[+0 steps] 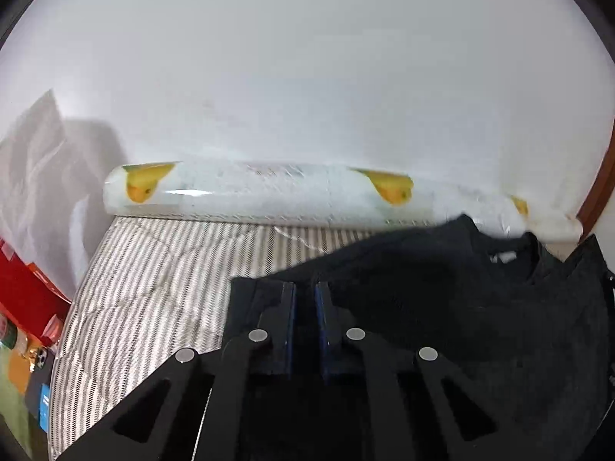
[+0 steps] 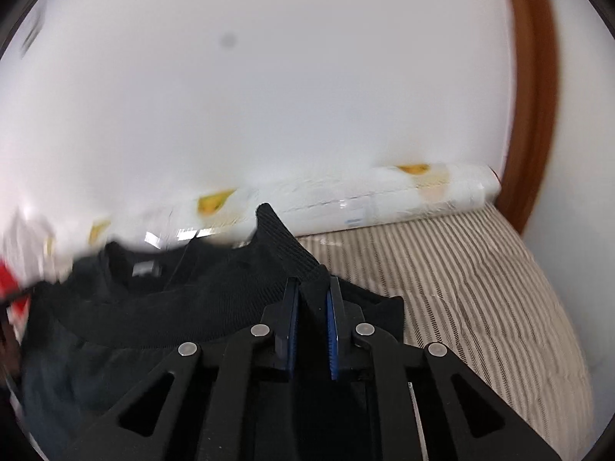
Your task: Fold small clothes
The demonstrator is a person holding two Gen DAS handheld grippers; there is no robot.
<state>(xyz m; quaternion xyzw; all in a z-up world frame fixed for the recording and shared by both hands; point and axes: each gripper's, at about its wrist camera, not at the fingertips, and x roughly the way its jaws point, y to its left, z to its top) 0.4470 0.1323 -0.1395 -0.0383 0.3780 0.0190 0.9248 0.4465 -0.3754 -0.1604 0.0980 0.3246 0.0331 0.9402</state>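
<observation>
Pinching one black garment [image 1: 442,307], seemingly: two hand-held grippers [image 1: 305,288] [image 2: 313,284].

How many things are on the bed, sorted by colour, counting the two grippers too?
Black: 3, the garment, the left gripper and the right gripper.
White with yellow print: 1, the plastic-wrapped roll.
Red: 1, the box at the bed's edge.
Total: 5.

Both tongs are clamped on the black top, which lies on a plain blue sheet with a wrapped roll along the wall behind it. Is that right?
Not quite: the sheet is striped beige and white, not plain blue, as the right wrist view shows clearly. The rest stands: the left tongs and right tongs are both shut on the black top, with the wrapped roll along the wall behind.
</observation>
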